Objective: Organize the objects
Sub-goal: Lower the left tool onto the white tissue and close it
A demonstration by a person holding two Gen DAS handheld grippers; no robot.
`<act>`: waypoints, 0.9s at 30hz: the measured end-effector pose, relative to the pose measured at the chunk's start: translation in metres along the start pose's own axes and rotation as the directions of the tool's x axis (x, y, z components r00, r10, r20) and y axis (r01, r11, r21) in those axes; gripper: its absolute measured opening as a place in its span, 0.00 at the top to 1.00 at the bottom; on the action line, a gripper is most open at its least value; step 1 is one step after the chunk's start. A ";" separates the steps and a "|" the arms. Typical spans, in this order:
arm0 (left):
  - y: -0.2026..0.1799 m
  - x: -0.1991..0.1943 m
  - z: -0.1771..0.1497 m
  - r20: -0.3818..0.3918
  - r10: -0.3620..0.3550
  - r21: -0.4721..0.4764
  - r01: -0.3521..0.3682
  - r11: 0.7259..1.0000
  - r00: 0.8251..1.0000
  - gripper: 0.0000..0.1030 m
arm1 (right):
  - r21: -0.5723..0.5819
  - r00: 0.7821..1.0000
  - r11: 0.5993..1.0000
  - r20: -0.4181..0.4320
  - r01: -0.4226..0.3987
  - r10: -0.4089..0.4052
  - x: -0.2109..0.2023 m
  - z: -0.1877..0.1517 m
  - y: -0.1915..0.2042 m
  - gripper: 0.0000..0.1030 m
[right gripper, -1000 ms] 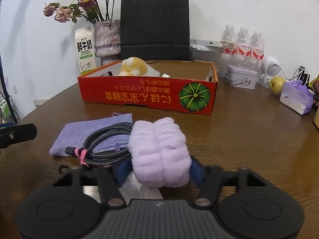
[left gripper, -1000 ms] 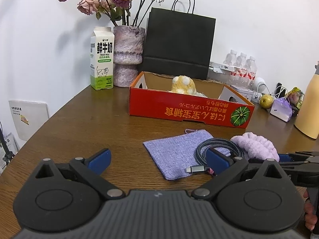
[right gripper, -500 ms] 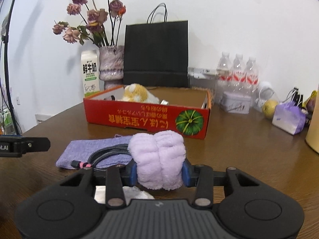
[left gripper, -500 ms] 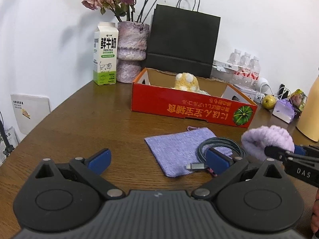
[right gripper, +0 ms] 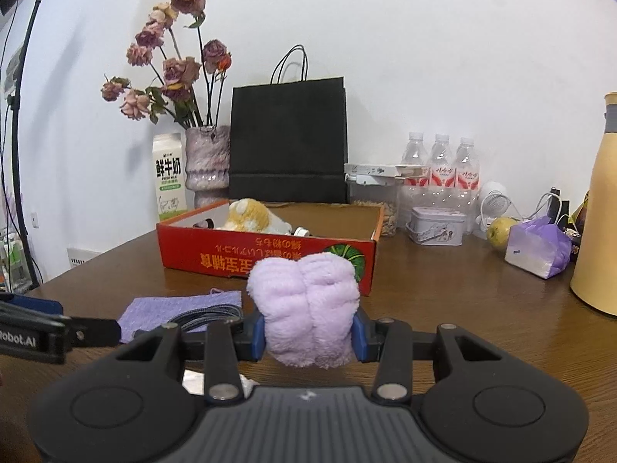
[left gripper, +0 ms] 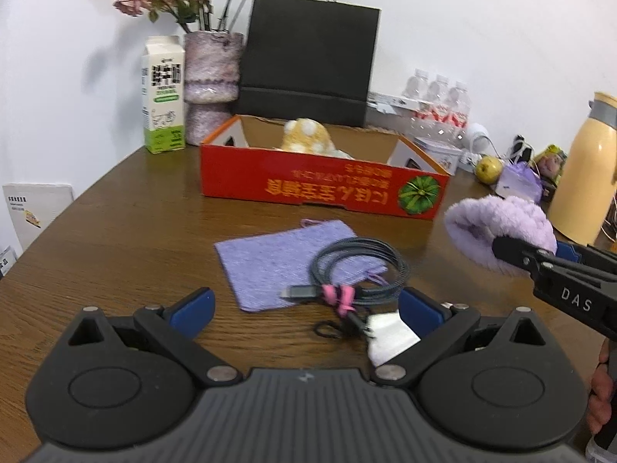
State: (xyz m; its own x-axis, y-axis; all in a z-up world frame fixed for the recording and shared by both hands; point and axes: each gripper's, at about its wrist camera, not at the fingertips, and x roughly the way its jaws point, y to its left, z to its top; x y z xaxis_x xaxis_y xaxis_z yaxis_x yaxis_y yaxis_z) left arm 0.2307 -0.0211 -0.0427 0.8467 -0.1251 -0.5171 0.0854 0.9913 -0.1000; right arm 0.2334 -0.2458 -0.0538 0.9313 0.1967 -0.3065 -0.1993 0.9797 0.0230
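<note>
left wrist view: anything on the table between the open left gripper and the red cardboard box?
Yes. In the left wrist view, a lilac fabric pouch and a coiled grey braided cable lie between the left gripper and the red cardboard box.

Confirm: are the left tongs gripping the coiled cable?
No, the left tongs stand open and empty, with the coiled cable lying on the purple pouch.

Cable (left gripper: 358,274) on pouch (left gripper: 285,258), before box (left gripper: 320,177); bag (left gripper: 308,61) behind box.
</note>
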 end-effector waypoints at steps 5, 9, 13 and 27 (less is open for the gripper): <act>-0.021 0.003 0.000 -0.034 -0.005 0.020 0.006 1.000 0.999 0.00 | -0.005 1.000 1.000 0.004 0.009 -0.009 -0.009 -0.004 -0.014 0.61; -0.038 0.005 0.000 -0.061 0.010 0.037 -0.008 0.999 0.998 0.00 | 0.003 1.000 1.000 0.011 0.012 -0.012 -0.016 -0.005 -0.025 0.61; -0.053 0.009 -0.001 -0.104 0.004 0.038 0.000 0.999 0.995 0.00 | 0.002 1.000 1.000 0.029 0.007 -0.007 -0.022 -0.006 -0.032 0.61; -0.106 0.037 -0.005 -0.205 0.070 0.043 -0.062 0.997 0.976 0.00 | 0.018 0.998 1.000 0.068 0.012 -0.013 -0.042 -0.009 -0.060 0.61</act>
State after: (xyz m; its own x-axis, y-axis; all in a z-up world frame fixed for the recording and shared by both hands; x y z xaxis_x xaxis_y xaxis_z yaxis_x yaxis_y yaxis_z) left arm 0.2505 -0.1307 -0.0561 0.7251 -0.0612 -0.6860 0.0552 0.9980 -0.0306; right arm 0.2032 -0.3127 -0.0509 0.9524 0.1859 -0.2414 -0.1825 0.9825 0.0366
